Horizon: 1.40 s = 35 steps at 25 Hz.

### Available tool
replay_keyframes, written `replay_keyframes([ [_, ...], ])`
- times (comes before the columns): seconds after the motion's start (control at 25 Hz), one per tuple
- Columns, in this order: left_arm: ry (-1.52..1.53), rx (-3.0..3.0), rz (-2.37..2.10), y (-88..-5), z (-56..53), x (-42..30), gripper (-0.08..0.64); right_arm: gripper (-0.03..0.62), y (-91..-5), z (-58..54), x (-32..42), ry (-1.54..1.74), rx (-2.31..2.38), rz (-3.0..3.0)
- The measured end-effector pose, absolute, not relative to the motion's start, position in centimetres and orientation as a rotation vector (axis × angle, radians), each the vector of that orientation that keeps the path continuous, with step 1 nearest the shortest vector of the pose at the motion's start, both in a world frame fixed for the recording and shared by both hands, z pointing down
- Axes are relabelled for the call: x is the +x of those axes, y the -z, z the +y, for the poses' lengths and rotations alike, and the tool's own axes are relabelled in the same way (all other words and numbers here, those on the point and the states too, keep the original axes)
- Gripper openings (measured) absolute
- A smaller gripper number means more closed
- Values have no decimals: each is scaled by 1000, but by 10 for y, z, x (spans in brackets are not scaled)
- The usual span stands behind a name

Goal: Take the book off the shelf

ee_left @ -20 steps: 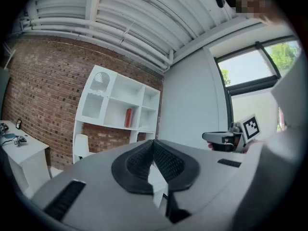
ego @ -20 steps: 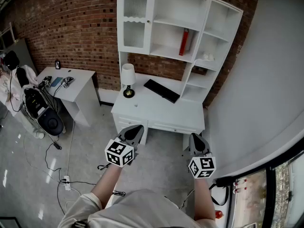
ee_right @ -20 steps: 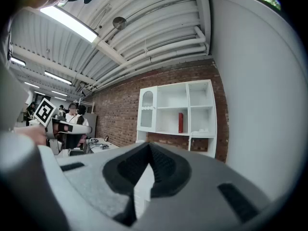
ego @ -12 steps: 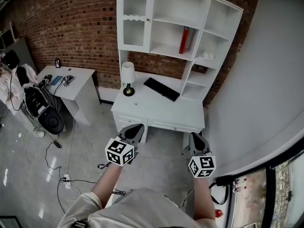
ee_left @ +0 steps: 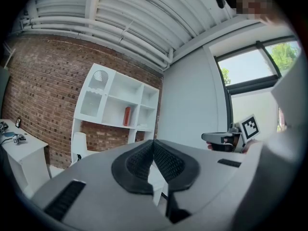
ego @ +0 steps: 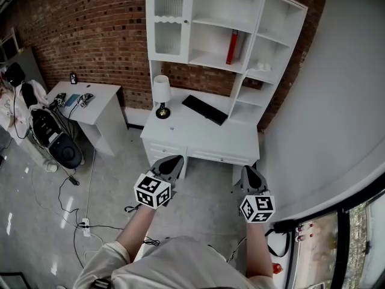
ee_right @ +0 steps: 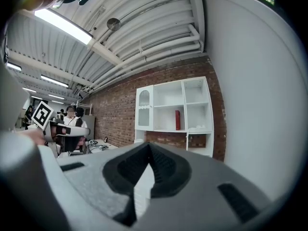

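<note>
barely any change: both tongs a touch lower in frame. left gripper (ego: 170,166) and right gripper (ego: 251,176) closed, empty. red book (ego: 231,47) upright on the white hutch shelf (ego: 207,59), well apart from both. reach not begun.

Book (ego: 231,47) on shelf (ego: 207,61) above desk (ego: 204,139)

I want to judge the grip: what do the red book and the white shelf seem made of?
The book: plain red cover, probably card or cloth over board; too small to tell the finish. The shelf: probably painted wood or board, even matte white on flat panels with square edges.
</note>
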<state>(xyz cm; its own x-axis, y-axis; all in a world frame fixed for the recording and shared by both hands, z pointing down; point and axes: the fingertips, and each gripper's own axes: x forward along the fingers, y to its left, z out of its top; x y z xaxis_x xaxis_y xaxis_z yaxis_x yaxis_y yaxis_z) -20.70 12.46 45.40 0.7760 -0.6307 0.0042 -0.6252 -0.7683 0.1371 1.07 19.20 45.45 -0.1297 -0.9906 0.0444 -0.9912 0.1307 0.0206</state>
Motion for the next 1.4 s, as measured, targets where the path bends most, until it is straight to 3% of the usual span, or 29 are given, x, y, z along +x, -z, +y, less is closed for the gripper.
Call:
replay_keyframes([
  [0.32,38,2838,-1020,-457,125,-190,7,3,-461,192,24,-33,2022,-2349],
  [1.24,13,2766,-1173,-469,113,-140,202,3,-479,173,78,-95,1933,-2413],
  [1.4,13,2761,-1176,-472,114,-137,210,3,-484,171,83,-108,1931,-2414],
])
